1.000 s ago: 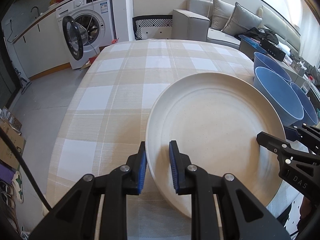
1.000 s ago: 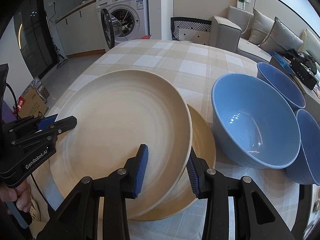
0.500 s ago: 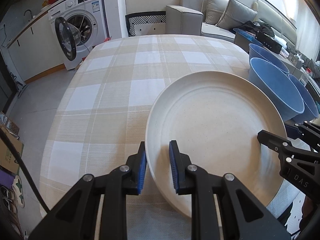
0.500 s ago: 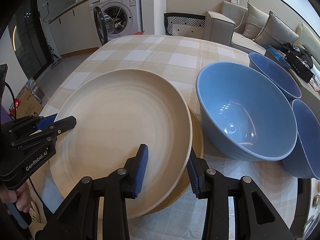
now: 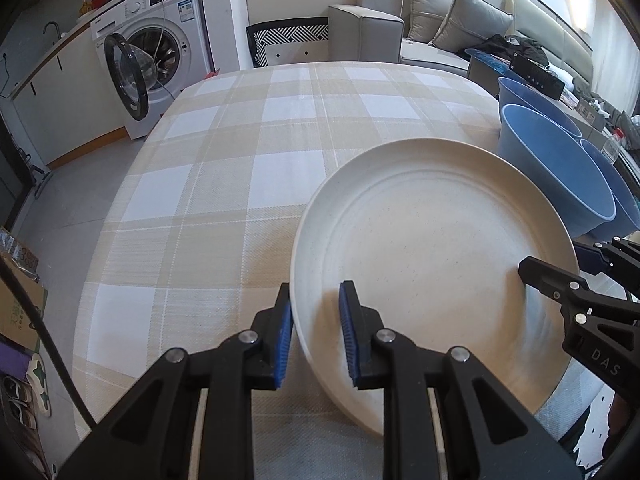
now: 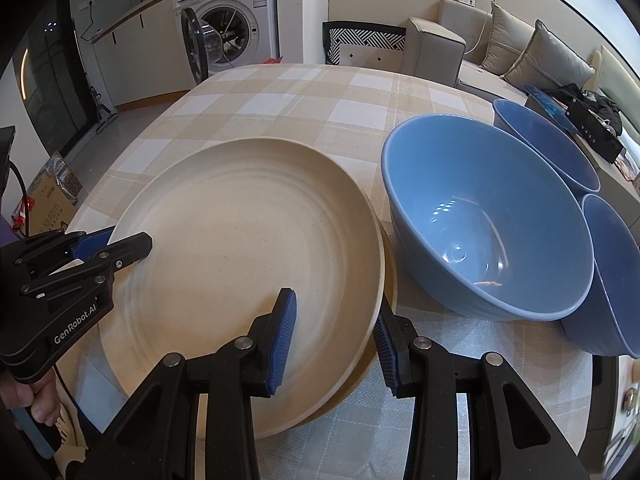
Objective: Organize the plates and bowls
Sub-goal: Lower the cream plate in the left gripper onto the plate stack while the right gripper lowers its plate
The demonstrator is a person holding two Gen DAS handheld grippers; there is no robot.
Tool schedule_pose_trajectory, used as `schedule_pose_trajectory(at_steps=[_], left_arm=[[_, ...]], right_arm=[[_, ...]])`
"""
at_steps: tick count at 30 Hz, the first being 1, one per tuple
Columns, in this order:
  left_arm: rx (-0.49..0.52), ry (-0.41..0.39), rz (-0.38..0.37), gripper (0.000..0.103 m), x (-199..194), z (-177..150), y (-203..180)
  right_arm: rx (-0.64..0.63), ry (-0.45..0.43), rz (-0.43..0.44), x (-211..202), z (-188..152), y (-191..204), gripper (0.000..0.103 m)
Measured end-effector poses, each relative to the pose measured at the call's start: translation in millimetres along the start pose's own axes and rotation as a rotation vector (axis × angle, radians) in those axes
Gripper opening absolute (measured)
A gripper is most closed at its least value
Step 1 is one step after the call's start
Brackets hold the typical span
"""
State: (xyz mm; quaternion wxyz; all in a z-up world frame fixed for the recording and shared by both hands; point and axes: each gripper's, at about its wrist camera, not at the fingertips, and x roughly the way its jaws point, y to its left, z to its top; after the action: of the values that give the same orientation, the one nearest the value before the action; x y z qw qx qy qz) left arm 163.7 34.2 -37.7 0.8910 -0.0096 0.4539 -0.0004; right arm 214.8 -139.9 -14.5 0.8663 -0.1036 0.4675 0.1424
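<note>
A large cream plate (image 5: 436,256) (image 6: 248,264) lies on top of a second cream plate (image 6: 389,276), of which only the right rim shows. My left gripper (image 5: 316,332) is shut on the top plate's left rim; it shows in the right wrist view (image 6: 116,246). My right gripper (image 6: 334,342) straddles the plates' right rim with its jaws apart, and shows in the left wrist view (image 5: 560,268). Three blue bowls stand to the right: a big one (image 6: 488,216), one behind (image 6: 548,144), one at the right edge (image 6: 616,276).
The checked tablecloth (image 5: 256,152) covers the table. A washing machine with its door open (image 5: 148,56) and a grey sofa (image 5: 440,28) stand beyond the far edge. A cardboard box (image 6: 52,196) lies on the floor to the left.
The top plate has come down and slid right over the lower plate, covering more of it. Both grippers moved with it; the bowls have not moved.
</note>
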Motion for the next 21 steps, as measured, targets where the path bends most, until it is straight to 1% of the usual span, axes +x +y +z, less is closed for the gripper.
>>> schedule_pose_trajectory(at_steps=[14,21], left_arm=[[0.019,0.006,0.017,0.021,6.7,0.4,-4.9],[0.029,0.005,0.021,0.021,8.0,-0.6,-6.5]], right_arm=[[-0.03,0.006,-0.029,0.1,-0.1,0.2,0.038],[-0.057,0.01,-0.063,-1.7,0.4,6.8,0.038]])
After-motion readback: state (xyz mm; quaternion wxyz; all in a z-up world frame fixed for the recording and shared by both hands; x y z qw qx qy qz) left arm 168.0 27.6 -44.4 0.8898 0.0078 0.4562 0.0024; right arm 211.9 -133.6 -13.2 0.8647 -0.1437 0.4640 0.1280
